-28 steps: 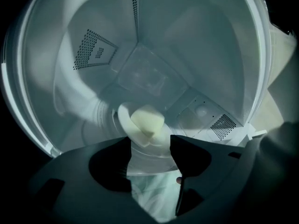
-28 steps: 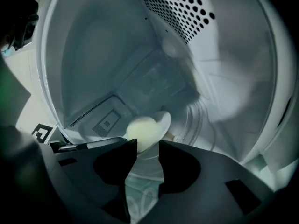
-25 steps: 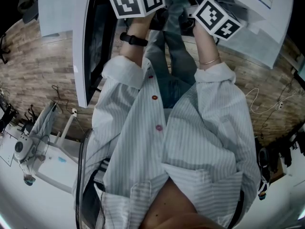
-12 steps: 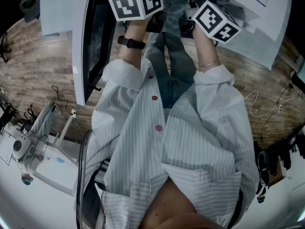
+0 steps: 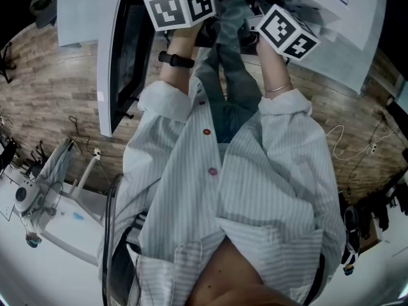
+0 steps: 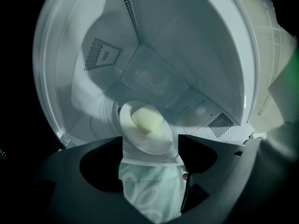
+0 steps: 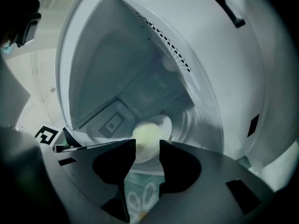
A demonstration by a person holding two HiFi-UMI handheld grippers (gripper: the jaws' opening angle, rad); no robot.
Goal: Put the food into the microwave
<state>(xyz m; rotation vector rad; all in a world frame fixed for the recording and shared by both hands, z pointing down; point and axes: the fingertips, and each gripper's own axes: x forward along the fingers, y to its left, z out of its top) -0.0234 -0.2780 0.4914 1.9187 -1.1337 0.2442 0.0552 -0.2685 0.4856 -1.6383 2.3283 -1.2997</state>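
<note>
Pale yellow, rounded food (image 6: 147, 120) sits on a white plate (image 6: 162, 143).

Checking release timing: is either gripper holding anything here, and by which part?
Nothing. The left gripper and right gripper have just opened, jaws apart, touching nothing; the plate of food sits free inside the microwave.

Smooth white plate (image 6: 161, 143); wood-plank floor (image 5: 57, 88)

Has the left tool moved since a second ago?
No. The left tool kept its place: its marker cube stays beside the microwave door. Its jaws have just been opening, gripping nothing.
</note>
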